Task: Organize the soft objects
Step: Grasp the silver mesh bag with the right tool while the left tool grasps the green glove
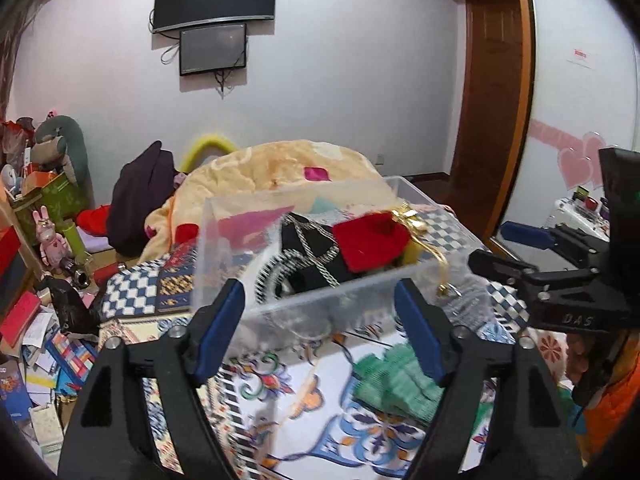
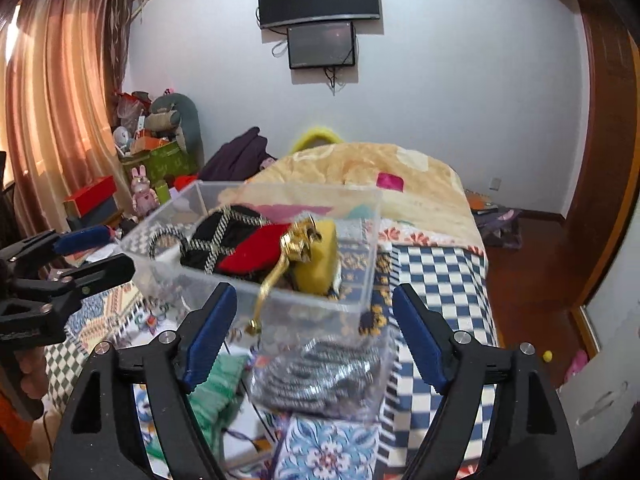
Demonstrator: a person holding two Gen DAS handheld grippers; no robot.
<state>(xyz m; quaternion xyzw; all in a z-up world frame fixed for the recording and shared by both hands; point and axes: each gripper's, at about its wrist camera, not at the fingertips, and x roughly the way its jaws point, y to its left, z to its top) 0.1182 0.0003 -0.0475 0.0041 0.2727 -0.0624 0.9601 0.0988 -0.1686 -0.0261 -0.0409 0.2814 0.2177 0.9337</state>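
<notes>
Clear box point(image 1: 320, 240) of soft things lies just ahead of both tongs point(image 1: 320, 336) point(image 2: 312, 332), each spread apart.

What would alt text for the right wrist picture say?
A clear plastic box on a patterned bedspread holds black, red and yellow cloth items, with a gold cord hanging over its rim. The open right gripper frames it; the left gripper shows at the left edge.

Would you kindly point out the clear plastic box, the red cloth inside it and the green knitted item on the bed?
clear plastic box point(image 2: 320, 300): right wrist view, near front wall.
red cloth point(image 1: 370, 242): left wrist view, its middle.
green knitted item point(image 1: 394, 380): left wrist view, its ribbed centre.
</notes>
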